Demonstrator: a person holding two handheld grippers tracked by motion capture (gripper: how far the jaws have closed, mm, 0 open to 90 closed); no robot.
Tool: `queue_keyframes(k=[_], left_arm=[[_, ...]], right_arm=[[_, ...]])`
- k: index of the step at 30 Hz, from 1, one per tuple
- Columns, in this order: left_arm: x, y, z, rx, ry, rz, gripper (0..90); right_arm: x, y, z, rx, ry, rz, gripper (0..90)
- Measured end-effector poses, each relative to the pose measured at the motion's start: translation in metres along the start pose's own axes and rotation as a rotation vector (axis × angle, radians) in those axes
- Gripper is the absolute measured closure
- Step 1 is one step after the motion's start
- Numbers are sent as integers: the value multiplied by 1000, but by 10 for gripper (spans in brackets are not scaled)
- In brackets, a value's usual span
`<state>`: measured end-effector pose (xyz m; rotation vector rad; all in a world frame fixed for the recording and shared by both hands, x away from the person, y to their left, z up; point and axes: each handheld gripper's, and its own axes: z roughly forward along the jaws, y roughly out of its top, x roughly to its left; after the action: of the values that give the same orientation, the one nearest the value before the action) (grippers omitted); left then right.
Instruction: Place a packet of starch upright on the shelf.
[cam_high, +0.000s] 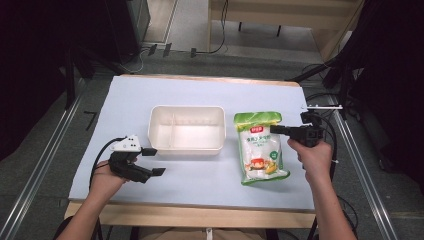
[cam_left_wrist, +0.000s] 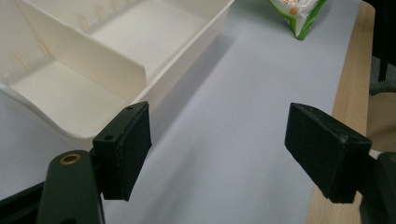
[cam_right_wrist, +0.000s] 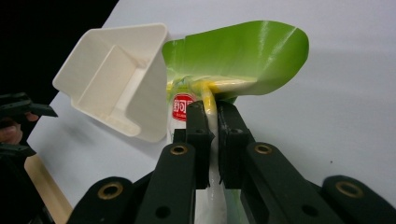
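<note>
Green pouch (cam_right_wrist: 243, 56) pinched in right claw (cam_right_wrist: 211, 116).

The snack bag (cam_high: 260, 148) is green and white, with a red label and a small fruit picture; beside it, the divided box (cam_high: 186, 130) is cream white; the table cover (cam_high: 210, 90) under the box is pale blue; both grippers have black jaws.

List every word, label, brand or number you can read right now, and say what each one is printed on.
Snack bag, red logo patch near its top: white characters, too blurred to read.
Snack bag front, green lines of print under the logo: too small to read.
White divided container: no text.
Left gripper and right gripper: no markings to read.
</note>
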<state>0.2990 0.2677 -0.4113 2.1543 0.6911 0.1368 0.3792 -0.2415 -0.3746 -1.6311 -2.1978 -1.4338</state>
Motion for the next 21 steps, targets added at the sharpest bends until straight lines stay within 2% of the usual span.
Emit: queue_keyframes(k=[8, 14, 21], left_arm=[[1, -1, -3, -11, 8, -15, 234], [0, -3, -5, -13, 3, -12, 234], [-1, -9, -12, -23, 24, -36, 234]], right_arm=[[19, 3, -9, -14, 37, -35, 866], [36, 10, -19, -46, 37, -83, 868], [42, 18, -20, -65, 62, -94, 868]])
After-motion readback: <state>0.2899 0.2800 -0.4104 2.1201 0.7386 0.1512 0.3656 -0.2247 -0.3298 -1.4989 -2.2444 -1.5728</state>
